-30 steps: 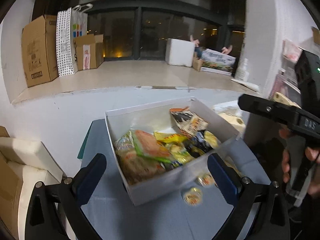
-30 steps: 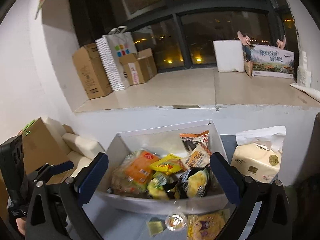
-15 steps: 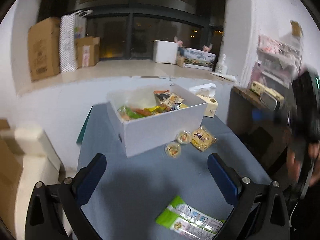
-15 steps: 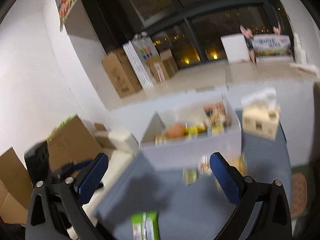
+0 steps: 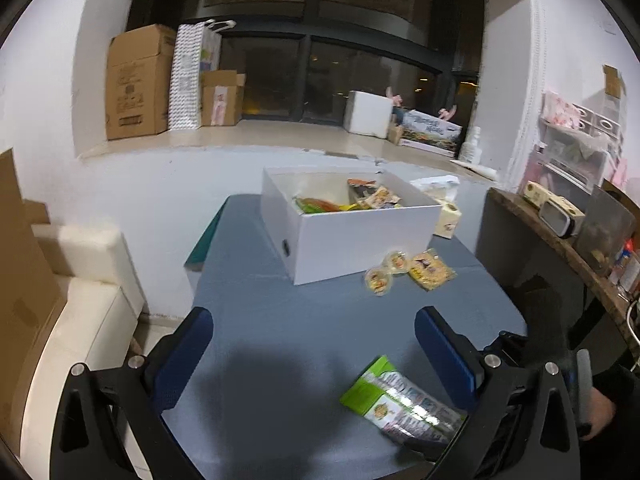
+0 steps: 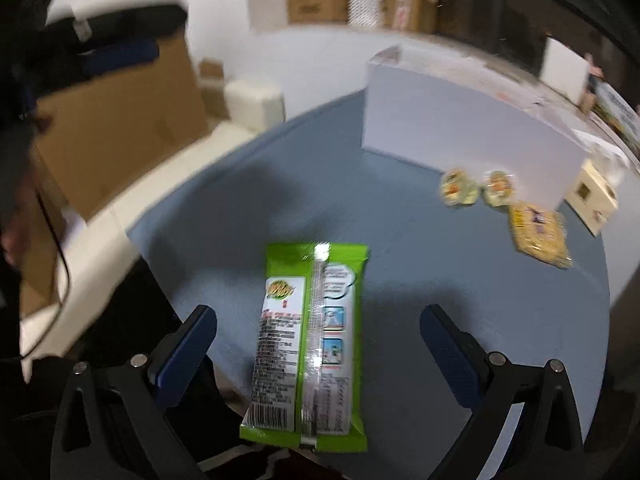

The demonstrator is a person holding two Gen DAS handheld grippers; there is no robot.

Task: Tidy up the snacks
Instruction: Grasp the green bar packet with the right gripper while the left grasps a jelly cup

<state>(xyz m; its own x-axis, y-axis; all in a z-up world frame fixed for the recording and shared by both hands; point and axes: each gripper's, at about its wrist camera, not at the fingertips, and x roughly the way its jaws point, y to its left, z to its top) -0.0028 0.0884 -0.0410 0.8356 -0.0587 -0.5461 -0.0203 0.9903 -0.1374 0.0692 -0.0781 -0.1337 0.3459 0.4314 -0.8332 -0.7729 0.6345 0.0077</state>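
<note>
A white box [image 5: 352, 236] full of snack packets stands at the far side of the blue table [image 5: 288, 340]. Two small round jelly cups [image 5: 386, 272] and a yellow packet [image 5: 430, 270] lie in front of it. A green-and-white snack packet [image 6: 310, 344] lies flat near the table's front edge, back side up. My right gripper [image 6: 318, 344] is open, its fingers either side of that packet, above it. My left gripper [image 5: 314, 344] is open over bare table, with the green packet [image 5: 404, 394] to its lower right.
A tissue box [image 5: 444, 216] stands right of the white box. A cream sofa [image 5: 80, 300] and cardboard [image 6: 116, 128] are to the table's left. A wooden shelf [image 5: 560, 248] with clutter runs along the right. Cartons [image 5: 136, 80] stand on the window ledge.
Both grippers have pulled back from the white box toward the table's front edge. The right one swung down over the green packet; its view is blurred.
</note>
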